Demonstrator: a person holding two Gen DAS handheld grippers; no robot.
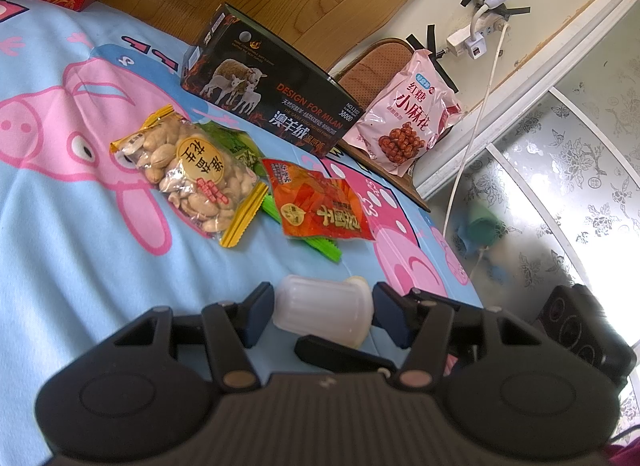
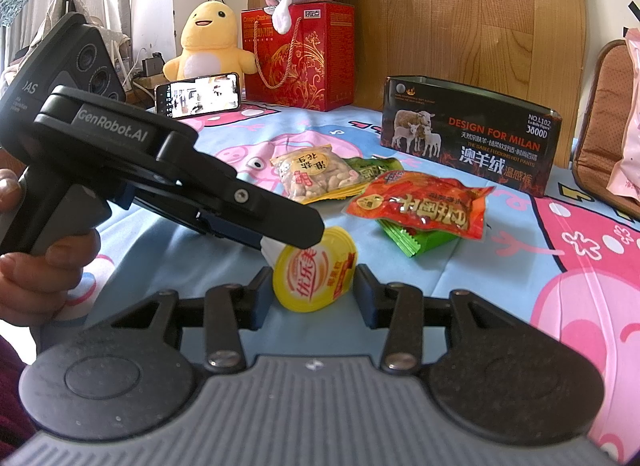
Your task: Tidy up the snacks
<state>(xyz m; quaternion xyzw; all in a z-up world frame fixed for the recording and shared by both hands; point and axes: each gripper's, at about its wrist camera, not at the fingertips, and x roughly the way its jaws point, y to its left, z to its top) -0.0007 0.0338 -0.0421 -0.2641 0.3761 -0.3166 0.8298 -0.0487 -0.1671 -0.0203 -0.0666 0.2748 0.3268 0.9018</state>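
From the left wrist, your left tongs [image 1: 320, 316] clamp the cup [image 1: 324, 312] over the bed [image 1: 72, 234]. From the right wrist, your right tongs [image 2: 314, 292] bracket its yellow lid [image 2: 316, 280]; contact is unclear. Keep one firm hold, then carry it to the tin [image 2: 468, 137].

The left gripper [image 1: 322, 316] is gripping a white cup [image 1: 324, 312] at lower centre, pads pressing its sides. Above it, a peanut bag [image 1: 192, 173], a red packet [image 1: 324, 207] and a green packet [image 1: 320, 246] are lying on the blue sheet [image 1: 72, 266]. A black box [image 1: 272, 99] is standing upper centre, a pink bag [image 1: 408, 113] leaning to its right.
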